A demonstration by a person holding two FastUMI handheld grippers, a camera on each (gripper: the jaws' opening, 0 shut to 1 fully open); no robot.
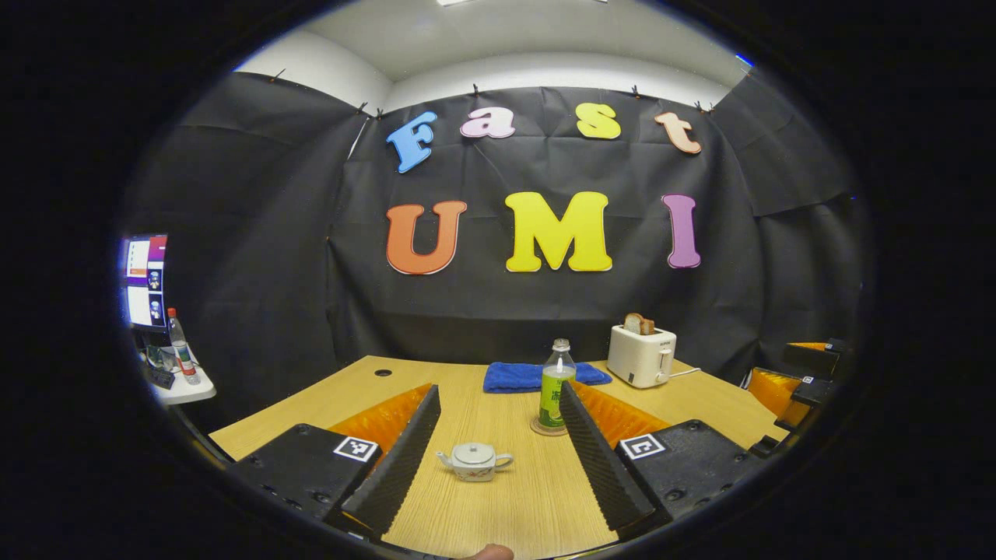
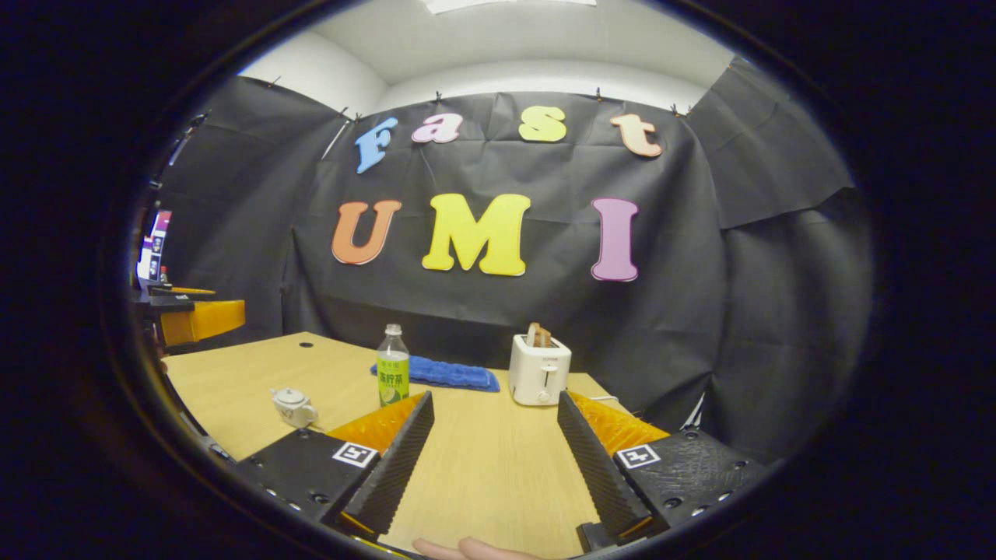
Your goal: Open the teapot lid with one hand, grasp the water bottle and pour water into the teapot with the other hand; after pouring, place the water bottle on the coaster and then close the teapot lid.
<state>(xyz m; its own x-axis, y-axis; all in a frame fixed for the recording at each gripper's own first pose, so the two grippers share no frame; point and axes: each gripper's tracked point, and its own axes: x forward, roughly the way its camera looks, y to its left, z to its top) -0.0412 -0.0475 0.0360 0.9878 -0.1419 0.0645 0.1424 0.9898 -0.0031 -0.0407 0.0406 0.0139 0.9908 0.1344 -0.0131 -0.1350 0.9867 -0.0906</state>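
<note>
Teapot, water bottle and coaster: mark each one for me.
teapot (image 1: pixel 474 462), left gripper view, on its body.
water bottle (image 1: pixel 555 389), left gripper view, on its label.
coaster (image 1: pixel 537 427), left gripper view, on its left rim.

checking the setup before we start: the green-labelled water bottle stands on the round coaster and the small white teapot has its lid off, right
Not quite: the small white teapot has its lid on, as the left gripper view shows. The green-labelled water bottle does stand on the round coaster.

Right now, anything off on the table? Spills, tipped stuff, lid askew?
Nothing stands out. The teapot sits upright with its lid on; the water bottle stands capped on the coaster. The blue towel lies flat and the toaster holds bread. No spill on the table.
</note>
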